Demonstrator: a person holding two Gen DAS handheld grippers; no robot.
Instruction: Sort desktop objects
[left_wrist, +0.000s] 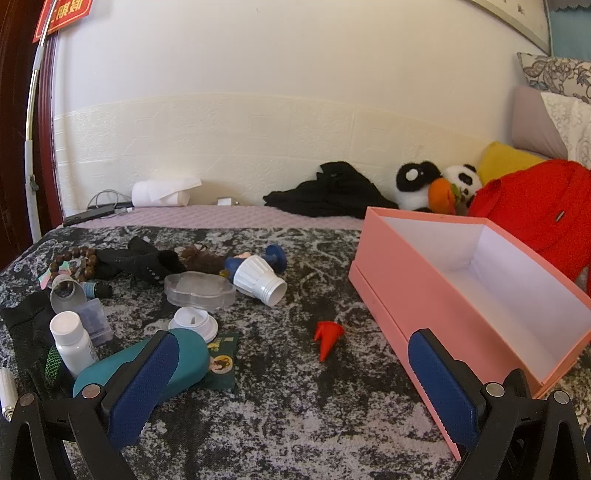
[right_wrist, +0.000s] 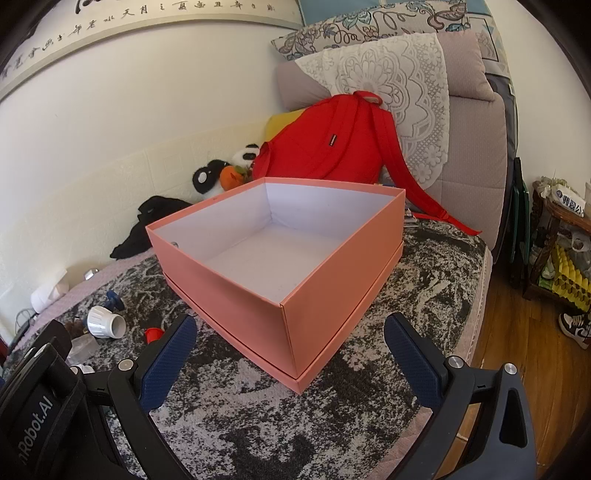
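Left wrist view: left tool (left_wrist: 291, 369) gapes wide, holding nothing, above the bed (left_wrist: 280, 417); clutter lies left, pink box (left_wrist: 402, 295) right. Right tool (right_wrist: 291, 354), also wide and unladen, faces that box (right_wrist: 258, 295).

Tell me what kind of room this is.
Most likely a bedroom: the work surface looks like a bed, with pillows stacked at its head, a panda plush toy against the wall and a red backpack leaning on the pillows.
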